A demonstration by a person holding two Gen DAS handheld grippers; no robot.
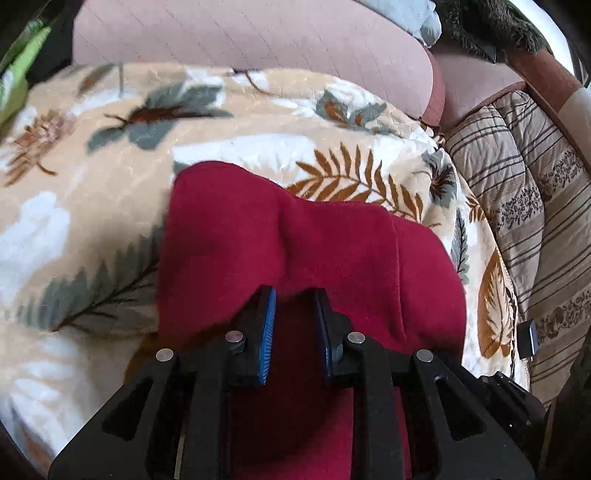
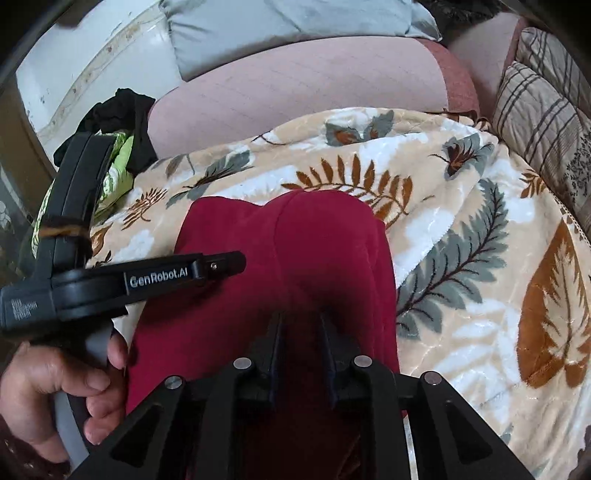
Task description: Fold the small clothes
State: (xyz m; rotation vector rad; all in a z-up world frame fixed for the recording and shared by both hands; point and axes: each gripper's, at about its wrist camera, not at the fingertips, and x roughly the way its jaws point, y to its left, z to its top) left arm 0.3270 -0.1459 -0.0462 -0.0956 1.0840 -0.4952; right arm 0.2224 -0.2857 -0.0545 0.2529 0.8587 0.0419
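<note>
A dark red fleece garment (image 1: 295,236) lies on a cream blanket with leaf prints (image 1: 92,184). In the left wrist view my left gripper (image 1: 294,295) hovers over the garment's near part, its blue pads a small gap apart with nothing between them. In the right wrist view the same garment (image 2: 295,251) lies ahead, and my right gripper (image 2: 301,317) sits over its near edge with a similar gap, empty. The left gripper's body (image 2: 147,277) shows at the left of the right wrist view, held by a hand (image 2: 55,384), over the garment's left edge.
A pink cushion (image 2: 295,88) lies behind the blanket, with a grey pillow (image 2: 288,18) beyond it. A striped quilt (image 1: 535,206) lies to the right. Black and green clothes (image 2: 118,147) sit at the far left.
</note>
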